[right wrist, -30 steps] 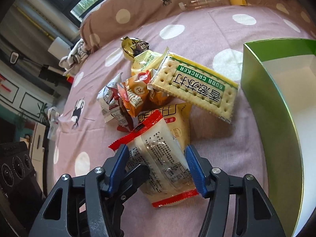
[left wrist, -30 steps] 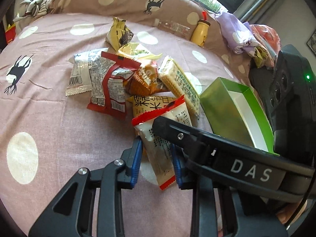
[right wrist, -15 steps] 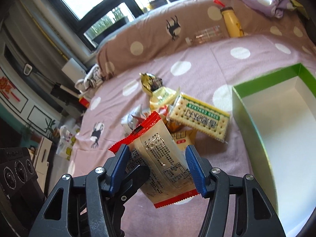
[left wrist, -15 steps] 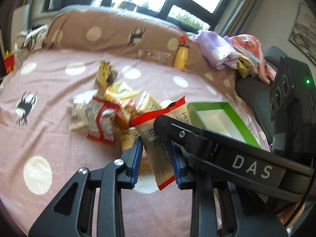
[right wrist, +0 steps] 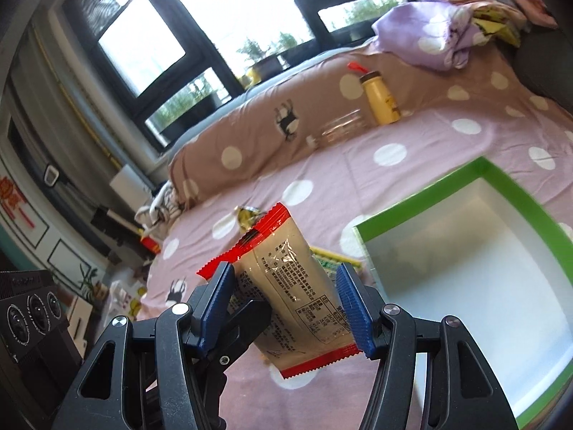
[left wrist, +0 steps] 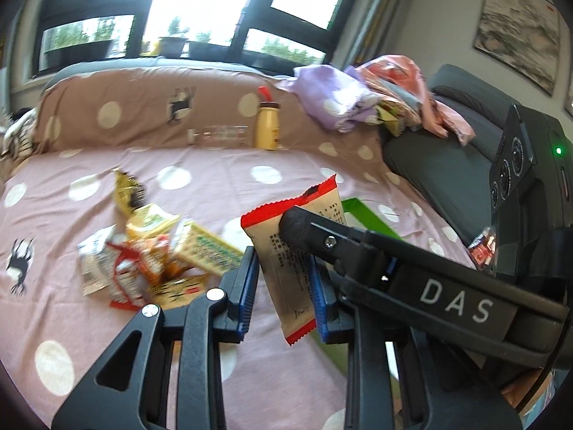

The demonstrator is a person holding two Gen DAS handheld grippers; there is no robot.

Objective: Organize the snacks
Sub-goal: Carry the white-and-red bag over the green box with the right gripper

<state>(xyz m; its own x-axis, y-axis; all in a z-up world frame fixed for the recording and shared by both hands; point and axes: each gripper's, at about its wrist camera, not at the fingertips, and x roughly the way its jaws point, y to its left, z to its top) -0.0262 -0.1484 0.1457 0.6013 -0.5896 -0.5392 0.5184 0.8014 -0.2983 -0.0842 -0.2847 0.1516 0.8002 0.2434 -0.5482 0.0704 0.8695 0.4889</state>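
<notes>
Left of your jaws, the snack pile [left wrist: 154,258] on the bed [left wrist: 215,179] now sits lower and farther off than a second ago: you've lifted the cream packet [right wrist: 297,286] clear. Both the left gripper [left wrist: 283,286] and right gripper [right wrist: 286,311] pinch it between blue pads. Its small print is unreadable; "DAS" shows on the right tool. Right of the jaws waits the open green box [right wrist: 429,193], probably your drop spot.

Bright daylight from blown-out windows [left wrist: 200,3], soft shadows on the bedspread [left wrist: 215,175], motion blur, bent dark fisheye edges
</notes>
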